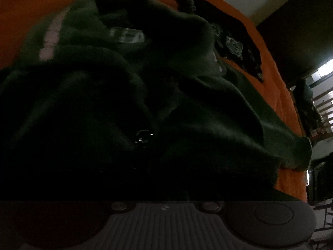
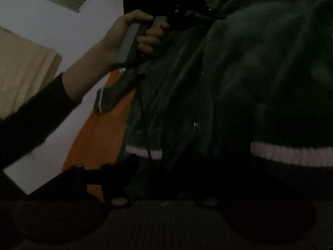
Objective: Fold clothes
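L wrist: dark green jacket (image 1: 129,79) w/ pale stripe trim heaped on orange bed sheet (image 1: 268,66); left gripper's fingers hidden, can't tell its state.
R wrist: hand (image 2: 133,35) grips left gripper handle at jacket's top; right gripper's (image 2: 162,166) state unclear.

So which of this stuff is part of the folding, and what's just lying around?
In the job:
green jacket
left gripper, in a hand

Lying about:
black patterned cloth
orange sheet, under everything
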A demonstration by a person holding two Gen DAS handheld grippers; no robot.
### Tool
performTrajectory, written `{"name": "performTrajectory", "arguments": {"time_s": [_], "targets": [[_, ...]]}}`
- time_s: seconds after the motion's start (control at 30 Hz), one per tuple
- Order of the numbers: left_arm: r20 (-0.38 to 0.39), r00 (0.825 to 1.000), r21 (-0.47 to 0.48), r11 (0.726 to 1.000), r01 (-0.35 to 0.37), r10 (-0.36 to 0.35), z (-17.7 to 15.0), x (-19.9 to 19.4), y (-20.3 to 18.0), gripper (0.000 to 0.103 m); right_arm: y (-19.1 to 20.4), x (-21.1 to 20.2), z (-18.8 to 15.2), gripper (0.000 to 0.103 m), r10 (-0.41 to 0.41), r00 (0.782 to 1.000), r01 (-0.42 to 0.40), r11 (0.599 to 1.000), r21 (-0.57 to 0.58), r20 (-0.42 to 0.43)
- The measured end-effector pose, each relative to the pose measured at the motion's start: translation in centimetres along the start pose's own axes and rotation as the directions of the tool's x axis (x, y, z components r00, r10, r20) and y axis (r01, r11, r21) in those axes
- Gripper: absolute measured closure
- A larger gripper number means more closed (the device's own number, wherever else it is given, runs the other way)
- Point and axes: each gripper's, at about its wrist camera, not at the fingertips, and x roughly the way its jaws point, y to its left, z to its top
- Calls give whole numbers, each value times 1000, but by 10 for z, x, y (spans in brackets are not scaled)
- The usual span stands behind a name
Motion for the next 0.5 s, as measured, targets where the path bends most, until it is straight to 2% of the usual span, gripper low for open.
{"name": "performTrajectory", "arguments": {"time_s": [0.1, 0.2, 0.3, 0.4, 0.5], "targets": [[21, 999, 59, 997, -47, 45, -1, -12, -5, 79, 5, 29, -8, 34, -43, 990, 26, 992, -126, -137], [52, 994, 120, 987, -104, 99, -1, -23, -11, 76, 19, 47, -28, 33, -34, 974, -16, 975, -220, -223], [50, 995, 116, 989, -92, 86, 0, -29, -9, 76, 26, 60, -36, 26, -24, 973, -30, 973, -228, -230], [48, 995, 108, 990, -94, 90, -1, -27, -11, 76, 42, 52, -31, 31, -118, 978, 60, 949, -310, -173], [34, 997, 121, 990, -76, 72, -4, -21, -17, 76, 60, 34, -29, 48, -121, 987, 68, 915, -399, -109]]}}
